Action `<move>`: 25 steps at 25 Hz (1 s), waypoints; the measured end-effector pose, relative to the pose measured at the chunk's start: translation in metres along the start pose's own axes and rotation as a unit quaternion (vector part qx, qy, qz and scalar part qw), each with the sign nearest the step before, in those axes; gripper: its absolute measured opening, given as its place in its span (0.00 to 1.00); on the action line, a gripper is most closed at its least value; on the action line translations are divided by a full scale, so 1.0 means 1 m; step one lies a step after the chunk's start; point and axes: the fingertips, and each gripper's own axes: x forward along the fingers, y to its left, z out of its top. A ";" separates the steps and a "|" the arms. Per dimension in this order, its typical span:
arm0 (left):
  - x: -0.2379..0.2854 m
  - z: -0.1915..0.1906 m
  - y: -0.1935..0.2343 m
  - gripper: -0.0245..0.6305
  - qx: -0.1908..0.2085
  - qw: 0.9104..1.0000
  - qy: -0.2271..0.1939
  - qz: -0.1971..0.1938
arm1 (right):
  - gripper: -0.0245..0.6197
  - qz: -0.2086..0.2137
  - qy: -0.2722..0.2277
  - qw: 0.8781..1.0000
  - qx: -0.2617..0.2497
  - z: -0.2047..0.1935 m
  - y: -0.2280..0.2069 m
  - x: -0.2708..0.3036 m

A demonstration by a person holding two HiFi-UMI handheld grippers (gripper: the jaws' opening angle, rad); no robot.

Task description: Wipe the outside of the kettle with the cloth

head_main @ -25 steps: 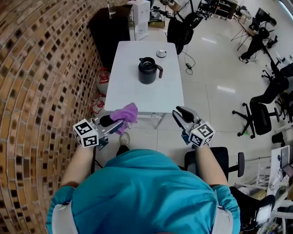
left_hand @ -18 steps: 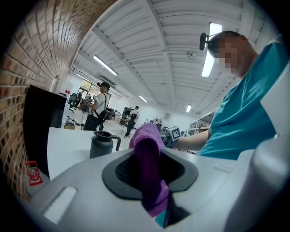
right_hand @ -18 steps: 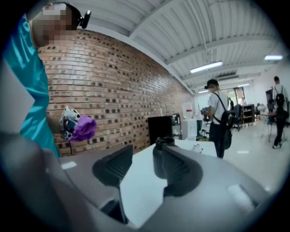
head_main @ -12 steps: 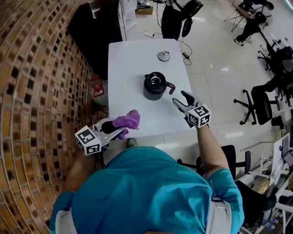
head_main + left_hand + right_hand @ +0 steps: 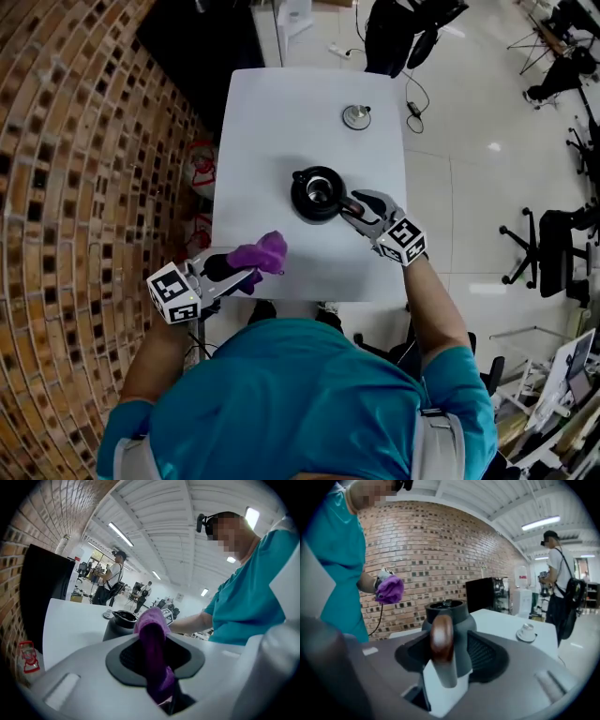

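Kettle [image 5: 317,193]: black, squat, upright near the middle of the white tabletop [image 5: 272,112], slightly toward its near right side. Top is open; the head view looks down into a shiny interior. Its brown handle [image 5: 442,644] sticks out toward the person's right.

Right tool [image 5: 361,208]: at the kettle's handle side, pointing slightly down. Jaws spread, one on each side of the handle. The right gripper view shows the handle standing upright between the dark pads [image 5: 487,656], with a gap on the right side, so the pads are not clamped on it. The jaws have just been closing a little, with the handle between them.

Cloth [image 5: 261,253]: purple, bunched, pinched between the pressed-together jaws of the left tool [image 5: 234,269]. A fold rises above the jaw tips. It hangs over the near left edge of the tabletop, apart from the kettle.

Farther out: a small round lid-like piece [image 5: 355,116] lies on the far right part of the tabletop, well apart from the kettle. Brick wall [image 5: 84,187] runs along the left. A black cabinet [image 5: 197,47] stands beyond the far left corner. A red-and-white item [image 5: 202,159] sits on the floor between wall and tabletop. Office chairs [image 5: 562,253] stand on the pale floor to the right. A standing person with a backpack [image 5: 558,588] is in the background.
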 end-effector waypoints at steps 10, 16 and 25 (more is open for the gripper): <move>0.023 0.004 0.016 0.19 -0.015 1.000 0.009 -0.002 | 0.18 0.054 -0.066 0.990 0.115 0.021 -0.017 0.001; 0.024 0.030 0.022 0.19 -0.016 1.000 -0.011 -0.005 | 0.17 0.064 -0.119 0.958 0.253 0.030 -0.025 -0.012; 0.047 0.057 0.039 0.19 -0.012 0.999 0.030 0.036 | 0.18 0.042 -0.166 0.933 0.317 0.063 -0.015 -0.008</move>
